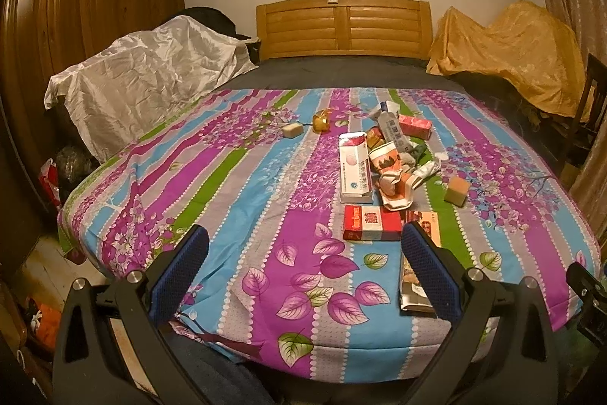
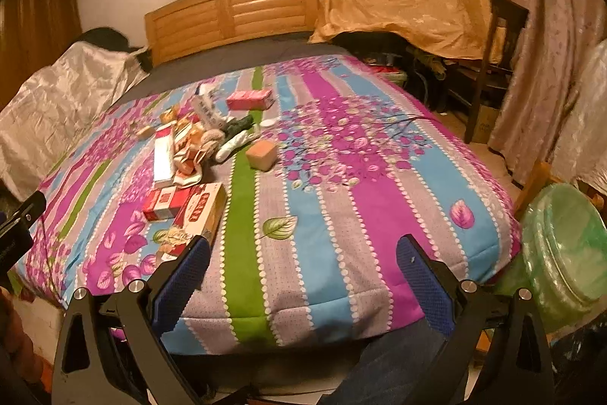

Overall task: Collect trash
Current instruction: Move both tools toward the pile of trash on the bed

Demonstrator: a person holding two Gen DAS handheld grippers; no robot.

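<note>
While both blue-padded grippers, left (image 1: 303, 245) and right (image 2: 301, 251), hang spread apart and empty over the near edge of the striped purple, blue and green floral bedspread (image 2: 341, 185), a heap of crumpled wrappers and flat cardboard boxes (image 1: 383, 169) lies mid-bed beyond them. Nearest the left gripper sits a red and white carton (image 1: 371, 222). Beside the bed's right corner stands a round bin lined with a translucent green plastic bag (image 2: 561, 253); its contents cannot be made out.

My left wrist camera looks from the foot of the striped purple-and-blue bedspread (image 1: 235, 200) straight toward the slatted wooden headboard (image 1: 343, 27) at frame top. My right wrist camera sits further right, angled leftward, equally near. Both share the scattered litter pile (image 1: 387, 169) mid-bed.
</note>
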